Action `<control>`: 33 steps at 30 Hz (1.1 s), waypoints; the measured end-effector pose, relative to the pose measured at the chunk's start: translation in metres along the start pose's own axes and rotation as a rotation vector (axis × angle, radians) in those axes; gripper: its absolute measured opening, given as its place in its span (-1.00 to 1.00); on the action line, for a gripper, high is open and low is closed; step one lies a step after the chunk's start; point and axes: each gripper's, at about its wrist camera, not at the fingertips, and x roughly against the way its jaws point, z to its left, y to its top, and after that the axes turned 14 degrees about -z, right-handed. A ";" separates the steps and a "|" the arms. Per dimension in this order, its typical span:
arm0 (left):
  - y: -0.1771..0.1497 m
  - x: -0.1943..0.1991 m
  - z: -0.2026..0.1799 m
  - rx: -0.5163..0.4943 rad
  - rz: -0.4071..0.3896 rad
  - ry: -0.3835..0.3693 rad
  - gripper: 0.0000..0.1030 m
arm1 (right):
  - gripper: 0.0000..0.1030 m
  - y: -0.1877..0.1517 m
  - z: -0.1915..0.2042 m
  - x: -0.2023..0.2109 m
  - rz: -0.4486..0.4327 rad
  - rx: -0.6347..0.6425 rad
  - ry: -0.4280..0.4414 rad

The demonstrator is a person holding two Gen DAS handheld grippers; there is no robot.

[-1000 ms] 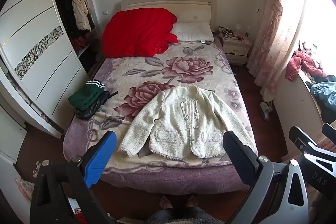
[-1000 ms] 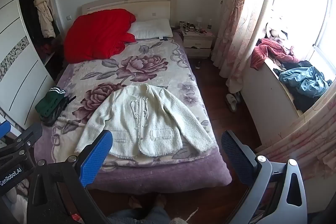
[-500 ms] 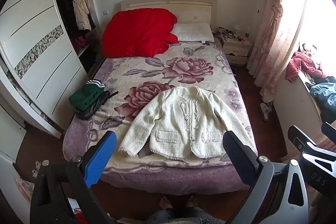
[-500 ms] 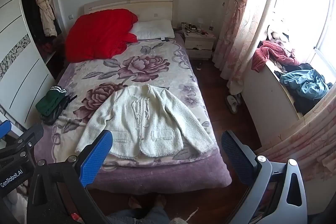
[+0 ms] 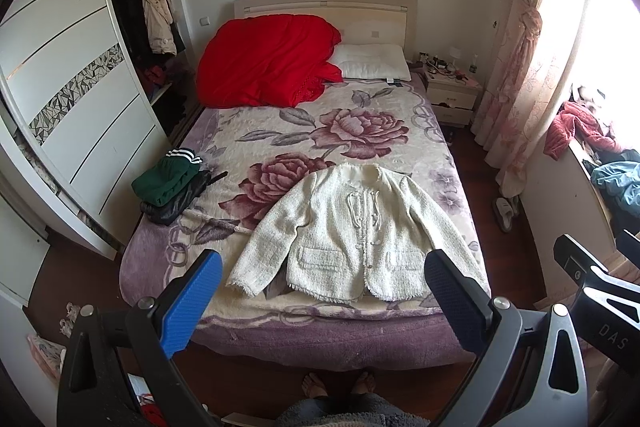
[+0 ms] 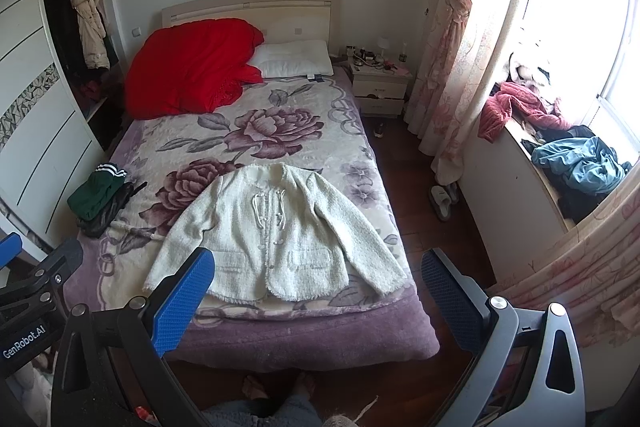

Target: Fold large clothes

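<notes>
From the left wrist camera, the cream tweed jacket [image 5: 356,239] lies spread flat, front up, on the near half of the bed [image 5: 328,337], sleeves angled outward, its fringed hem close to the foot edge. The floral blanket [image 5: 348,131] is bare between the collar and the red quilt [image 5: 268,63] heaped at the headboard beside a white pillow [image 5: 372,63]. A folded green garment [image 5: 166,177] sits on a black one near the bed's left edge, apart from the jacket's sleeve. The sliding wardrobe [image 5: 80,99] crowds that side closely. The left gripper [image 5: 324,301] hangs above the foot of the bed, fingers spread wide with nothing between them, one blue pad [image 5: 192,305] and one dark pad [image 5: 452,301] framing the hem. At the right edge a piece of the right gripper [image 5: 592,291] pokes in. Bare feet [image 5: 340,385] stand on dark floor against the bed's end.

The right wrist camera sees the jacket [image 6: 276,231] shifted left, and opens up what the other cuts short: a floor strip along the bed's right side with slippers [image 6: 442,201], a nightstand [image 6: 380,87], tied curtains [image 6: 452,47], and a window ledge [image 6: 516,147] piled with clothes [image 6: 580,163]. The right gripper [image 6: 318,295] is likewise held high, tilted down, gaping wide and holding nothing; its right finger [image 6: 450,297] hovers past the bed's right edge. The left gripper's body [image 6: 36,291] shows at the lower left.
</notes>
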 end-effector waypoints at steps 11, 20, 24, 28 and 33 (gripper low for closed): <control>0.000 0.000 0.002 -0.001 -0.003 0.001 1.00 | 1.00 0.002 -0.001 0.003 -0.003 0.003 -0.001; 0.002 0.003 0.006 0.003 -0.005 0.000 1.00 | 1.00 0.003 -0.001 0.006 -0.007 0.005 -0.002; 0.002 0.003 0.006 0.004 -0.005 0.000 1.00 | 1.00 0.003 0.001 0.008 -0.007 0.005 -0.002; 0.003 0.005 0.007 0.001 -0.007 0.002 1.00 | 1.00 0.003 0.001 0.009 -0.009 0.007 -0.004; 0.003 0.006 0.008 0.003 -0.006 0.004 1.00 | 1.00 0.003 0.001 0.010 -0.010 0.009 -0.004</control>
